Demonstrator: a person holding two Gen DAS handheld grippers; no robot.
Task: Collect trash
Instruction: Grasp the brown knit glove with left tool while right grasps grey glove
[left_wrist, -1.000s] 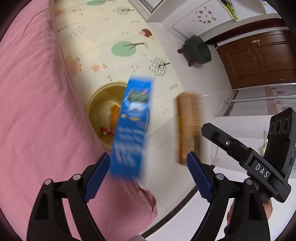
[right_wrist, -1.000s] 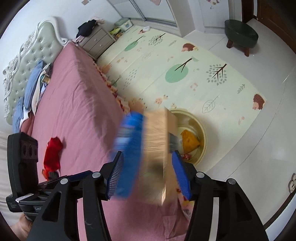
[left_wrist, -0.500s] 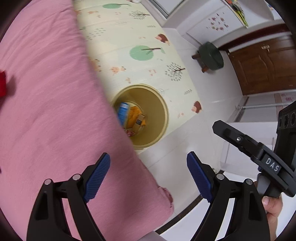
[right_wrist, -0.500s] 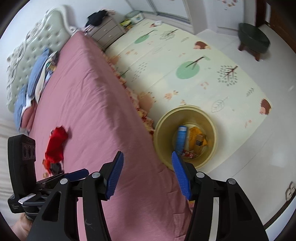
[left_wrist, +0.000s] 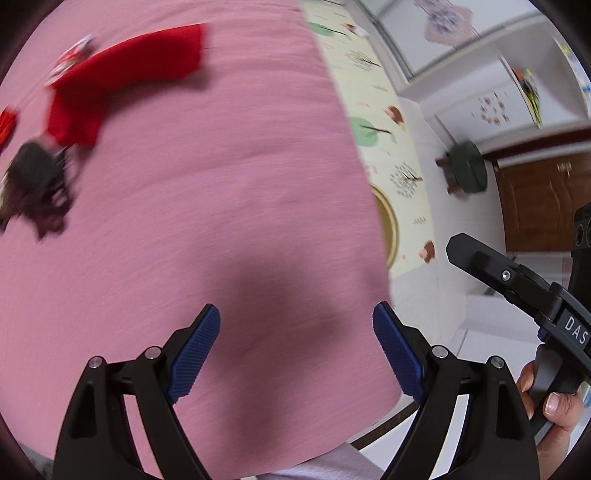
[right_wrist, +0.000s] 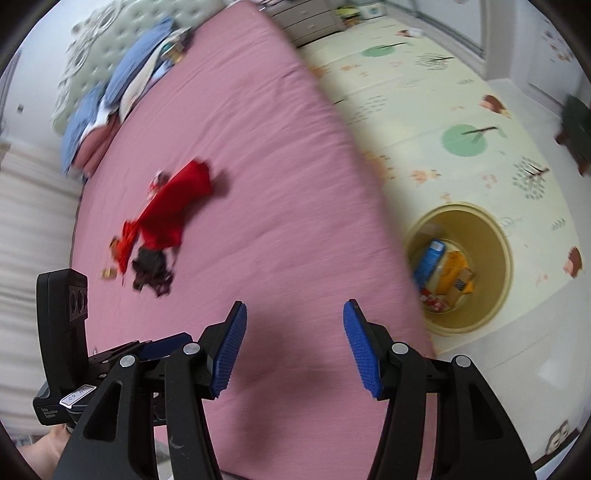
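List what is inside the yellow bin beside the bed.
In the yellow bin: a blue carton, an orange packet, a brown box and a red-and-white wrapper. Anything beneath them is covered.

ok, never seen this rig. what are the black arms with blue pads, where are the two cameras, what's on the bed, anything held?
No robot here: a person carries a handheld two-finger tool in each hand, and each tool has a fisheye camera looking along its fingers. The left wrist view shows the left tool; the right wrist view shows the right tool. Both are open with nothing between the blue pads.

Both look down on a bed with a pink sheet. On it lie a red wrapper or cloth and a dark, blurred clump; pillows and bedding sit at the headboard. On the floor mat beside the bed stands a yellow bin holding a blue carton and other packaging.
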